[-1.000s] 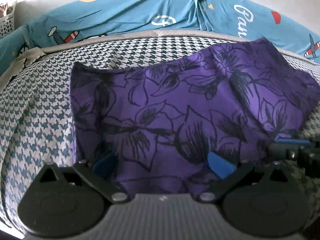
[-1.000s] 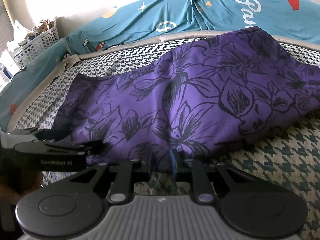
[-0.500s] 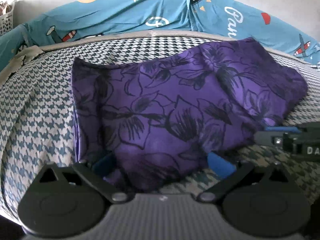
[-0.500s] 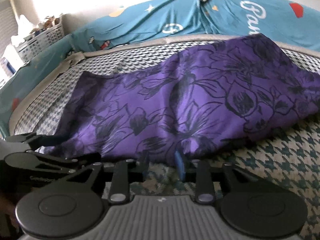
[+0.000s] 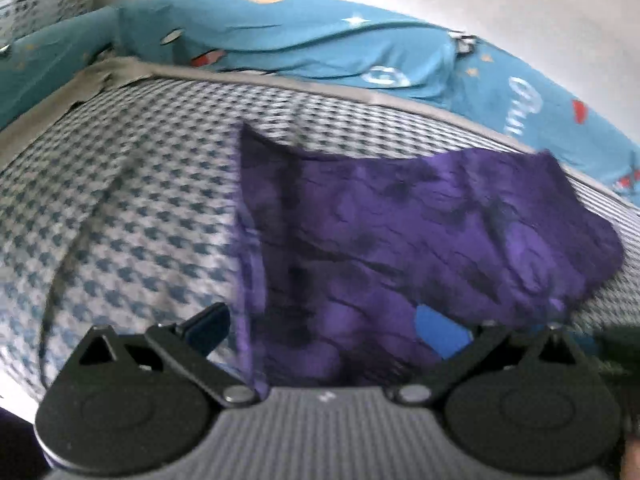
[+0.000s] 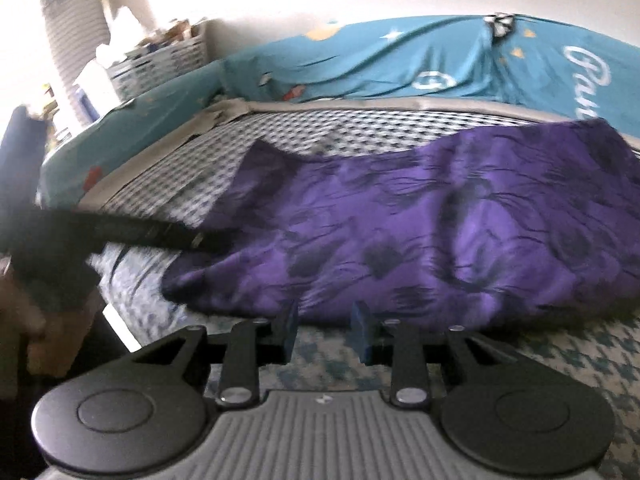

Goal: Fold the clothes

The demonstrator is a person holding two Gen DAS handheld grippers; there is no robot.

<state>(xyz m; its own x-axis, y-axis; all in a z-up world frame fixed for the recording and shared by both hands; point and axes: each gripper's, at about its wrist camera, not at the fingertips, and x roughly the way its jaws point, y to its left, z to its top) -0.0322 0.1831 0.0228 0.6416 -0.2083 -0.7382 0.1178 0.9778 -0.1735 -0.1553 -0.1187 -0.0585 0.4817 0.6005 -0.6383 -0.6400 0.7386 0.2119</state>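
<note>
— Looking across a houndstooth bed (image 5: 120, 208) ringed by a teal bumper (image 5: 320, 52), and finding the purple floral garment (image 5: 420, 232) lying on it as a rough folded slab, toward the right side and reaching down to the near edge.

— Checking the left tongs (image 5: 324, 324) first: standing spread wide, released, straddling the garment's near left corner. Pinching nothing, though sitting with loose cloth between the fingers and over the body below them.

— Turning to the right tongs (image 6: 326, 328): standing partly apart, released, grasping nothing. Hovering just short of the garment's near edge, over bare bed cover.

— Judging the fold as laid down, then, and probably wanting a smoothing or one more fold.

— Worrying about that left corner. Backing away with cloth draped on the left tongs, and so risking dragging the corner along and opening the fold.

— Also fearing a shallow bite when regrasping: catching only the top layer and peeling it off the ones beneath.

— And minding the bulge on the right side. Pressing or folding over trapped slack there, and likely ending with a lopsided, creased bundle.

— Not trusting fine detail here either, given the blur in both views.
</note>
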